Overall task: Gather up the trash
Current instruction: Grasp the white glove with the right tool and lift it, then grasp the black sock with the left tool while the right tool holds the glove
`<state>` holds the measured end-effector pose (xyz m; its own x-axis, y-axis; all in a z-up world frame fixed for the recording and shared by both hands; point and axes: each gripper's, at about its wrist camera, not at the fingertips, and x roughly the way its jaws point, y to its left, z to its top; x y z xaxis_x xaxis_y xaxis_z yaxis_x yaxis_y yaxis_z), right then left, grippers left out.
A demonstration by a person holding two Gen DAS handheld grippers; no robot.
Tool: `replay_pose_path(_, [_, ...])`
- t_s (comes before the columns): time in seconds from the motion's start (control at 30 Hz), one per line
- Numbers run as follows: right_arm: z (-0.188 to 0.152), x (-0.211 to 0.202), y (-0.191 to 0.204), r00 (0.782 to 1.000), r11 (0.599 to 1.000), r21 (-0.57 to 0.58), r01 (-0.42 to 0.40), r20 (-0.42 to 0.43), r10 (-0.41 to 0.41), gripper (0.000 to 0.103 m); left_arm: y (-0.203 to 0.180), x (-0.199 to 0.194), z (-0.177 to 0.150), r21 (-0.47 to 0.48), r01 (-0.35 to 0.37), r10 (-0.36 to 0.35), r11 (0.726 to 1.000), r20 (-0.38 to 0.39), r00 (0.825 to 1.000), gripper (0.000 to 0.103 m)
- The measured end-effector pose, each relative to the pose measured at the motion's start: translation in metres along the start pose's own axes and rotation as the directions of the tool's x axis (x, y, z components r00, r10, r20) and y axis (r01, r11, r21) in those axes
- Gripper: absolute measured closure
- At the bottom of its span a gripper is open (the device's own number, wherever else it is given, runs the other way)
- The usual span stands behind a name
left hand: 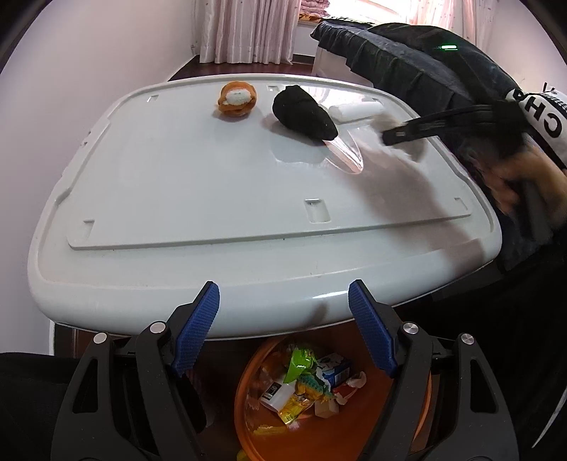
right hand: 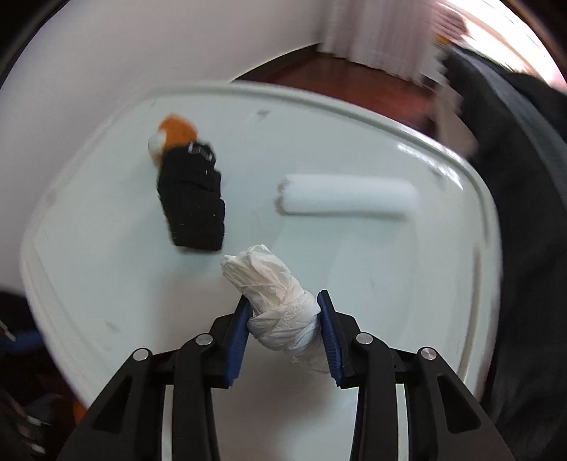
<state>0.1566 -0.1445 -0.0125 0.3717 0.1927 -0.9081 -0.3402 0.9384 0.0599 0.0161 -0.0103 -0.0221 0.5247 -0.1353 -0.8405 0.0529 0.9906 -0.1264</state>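
Note:
My right gripper (right hand: pixel 285 306) is shut on a crumpled white tissue wad (right hand: pixel 274 294) and holds it just above the white table (right hand: pixel 372 283); the view is blurred by motion. My left gripper (left hand: pixel 283 301) is open and empty at the table's near edge, above an orange bin (left hand: pixel 319 436) on the floor that holds several wrappers and cartons (left hand: pixel 308 379). On the table lie a black sock (right hand: pixel 193 202), also in the left wrist view (left hand: pixel 303 111), and a white foam roll (right hand: pixel 347 195). The right gripper shows blurred at the right in the left wrist view.
An orange and white plush toy (left hand: pixel 235 97) sits at the table's far side. A clear plastic piece (left hand: pixel 345 152) lies by the sock. A dark jacket (left hand: pixel 407 60) hangs at the far right. Pink curtains (left hand: pixel 248 28) and a white wall stand behind.

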Motion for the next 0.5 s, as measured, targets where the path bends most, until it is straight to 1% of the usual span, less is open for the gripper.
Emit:
replay_pose_path(0.03, [-0.009,-0.012,-0.003,1.000,0.999,0.042,0.004,0.019,-0.005,0.065,0.000,0.000,0.003,-0.005,-0.005,0.005,1.000,-0.002,1.000,0.029])
replay_pose_path(0.07, [-0.023,-0.027,-0.004,0.998,0.996,0.089,0.023,0.054,-0.027,0.065,-0.001,0.001,0.005,-0.010,-0.008,0.008,1.000,-0.005,1.000,0.029])
replay_pose_path(0.13, [-0.045,-0.045,-0.005,0.994,0.988,0.154,0.033,0.100,-0.048,0.065,-0.002,0.006,0.013,-0.031,-0.017,0.017,0.999,-0.016,1.000,0.029])
replay_pose_path(0.23, [-0.073,-0.062,-0.007,0.987,0.973,0.229,-0.001,0.158,-0.037,0.065,-0.007,0.014,0.031,-0.051,-0.039,0.038,0.998,-0.024,0.999,0.029])
replay_pose_path(0.33, [-0.093,-0.070,-0.008,0.980,0.963,0.270,0.020,0.187,-0.073,0.065,-0.014,0.024,0.061,-0.079,-0.063,0.062,0.995,-0.015,0.998,0.029])
replay_pose_path(0.43, [-0.100,-0.068,-0.013,0.978,0.947,0.322,-0.010,0.199,-0.058,0.065,-0.020,0.036,0.094,-0.128,-0.060,0.059,0.990,-0.008,0.998,0.029])
replay_pose_path(0.5, [-0.099,-0.069,-0.017,0.973,0.942,0.334,-0.008,0.218,-0.069,0.065,-0.026,0.045,0.117,-0.158,-0.063,0.063,0.986,-0.001,0.998,0.029])
